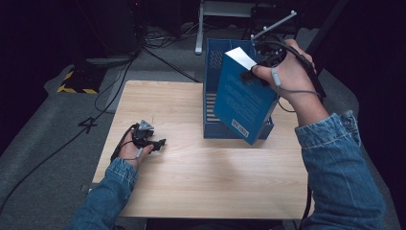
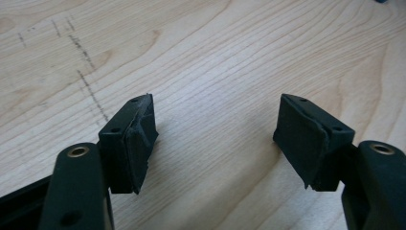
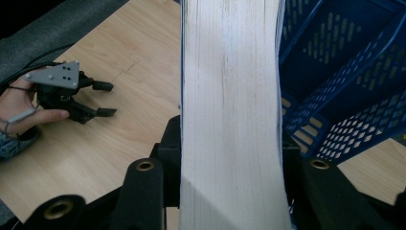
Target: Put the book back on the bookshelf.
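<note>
A thick blue book (image 1: 244,98) hangs tilted in the air over the front of a blue perforated file holder (image 1: 213,60). My right gripper (image 1: 258,72) is shut on its upper edge. In the right gripper view both jaws press on the sides of the book's white page block (image 3: 230,110). My left gripper (image 1: 159,143) rests low on the wooden table (image 1: 201,172) at the left, open with nothing between its pads (image 2: 139,139). That left gripper (image 3: 103,99) lies open on the tabletop in the right gripper view.
The file holder (image 3: 335,86) stands at the table's far side, right of centre. Bare wood (image 2: 215,57) with faint pencil marks lies under the left gripper. Cables and a metal stand foot lie on the grey floor behind the table.
</note>
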`<state>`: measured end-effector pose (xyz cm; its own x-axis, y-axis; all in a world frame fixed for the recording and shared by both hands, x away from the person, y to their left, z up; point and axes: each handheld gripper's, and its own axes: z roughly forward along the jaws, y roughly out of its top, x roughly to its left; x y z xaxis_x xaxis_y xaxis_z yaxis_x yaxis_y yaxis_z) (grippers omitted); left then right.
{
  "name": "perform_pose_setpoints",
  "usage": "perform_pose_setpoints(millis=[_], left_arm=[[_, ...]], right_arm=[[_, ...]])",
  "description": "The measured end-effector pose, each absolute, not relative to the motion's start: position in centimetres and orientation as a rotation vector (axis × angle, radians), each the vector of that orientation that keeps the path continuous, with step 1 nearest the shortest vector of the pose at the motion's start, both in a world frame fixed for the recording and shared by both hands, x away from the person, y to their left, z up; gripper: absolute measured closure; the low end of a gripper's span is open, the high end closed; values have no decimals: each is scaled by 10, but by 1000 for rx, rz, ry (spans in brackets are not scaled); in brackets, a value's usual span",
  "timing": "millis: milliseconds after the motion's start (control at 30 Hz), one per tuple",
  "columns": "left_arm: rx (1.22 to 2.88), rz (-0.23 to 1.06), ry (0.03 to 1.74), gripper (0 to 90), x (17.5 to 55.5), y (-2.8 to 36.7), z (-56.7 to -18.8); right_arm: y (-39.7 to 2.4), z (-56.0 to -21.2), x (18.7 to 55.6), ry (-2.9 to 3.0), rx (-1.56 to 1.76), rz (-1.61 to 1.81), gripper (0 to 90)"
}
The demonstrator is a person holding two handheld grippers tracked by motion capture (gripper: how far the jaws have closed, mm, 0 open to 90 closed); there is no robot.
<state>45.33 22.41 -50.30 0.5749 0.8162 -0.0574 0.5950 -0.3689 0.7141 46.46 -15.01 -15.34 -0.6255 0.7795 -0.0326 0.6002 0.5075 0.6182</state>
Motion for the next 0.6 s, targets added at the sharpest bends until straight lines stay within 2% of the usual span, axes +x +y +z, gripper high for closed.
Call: perform_pose_setpoints(millis=[133,367,600], left_arm=[[2124,447,1124,280,454,224,-503],[2121,446,1152,229,455,224,-503],[2123,444,1152,226,456,224,-503]], right_arm=[[-146,-148,480,2427,1177,827,604],[-136,-145,505,2402,1220,816,604],[-128,-146,528,2366,1279,807,604]])
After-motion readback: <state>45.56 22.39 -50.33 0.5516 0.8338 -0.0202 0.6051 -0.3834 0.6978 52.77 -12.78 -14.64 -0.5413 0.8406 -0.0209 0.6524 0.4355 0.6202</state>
